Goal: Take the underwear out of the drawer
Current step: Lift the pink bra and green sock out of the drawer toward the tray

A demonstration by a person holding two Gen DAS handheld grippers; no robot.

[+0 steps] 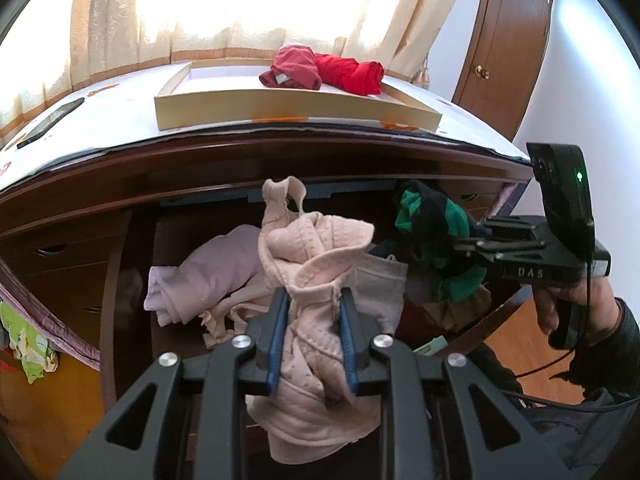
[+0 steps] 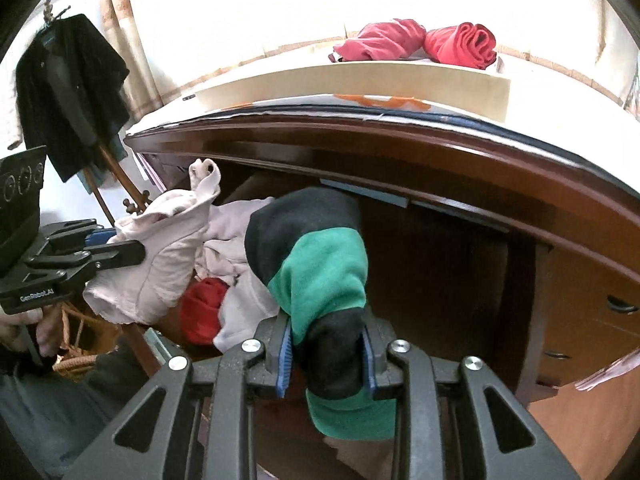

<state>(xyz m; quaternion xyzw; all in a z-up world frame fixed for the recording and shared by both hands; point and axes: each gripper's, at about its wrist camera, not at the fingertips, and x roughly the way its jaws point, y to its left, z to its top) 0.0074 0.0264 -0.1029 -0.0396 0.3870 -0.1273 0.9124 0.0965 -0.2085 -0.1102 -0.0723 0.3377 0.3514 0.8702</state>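
Observation:
My left gripper is shut on a bunched pink bra, held up over the open drawer of a dark wooden dresser. To its right, my right gripper is shut on green-and-black underwear. In the right wrist view that underwear hangs between the blue pads of the right gripper. The left gripper holds the bra at the left. A pale lilac garment, a grey-white one and a red one lie in the drawer.
On the dresser top stands a shallow cream tray with two red garments. A phone lies at the top's left. A dark coat hangs on a rack and a wicker basket sits on the floor.

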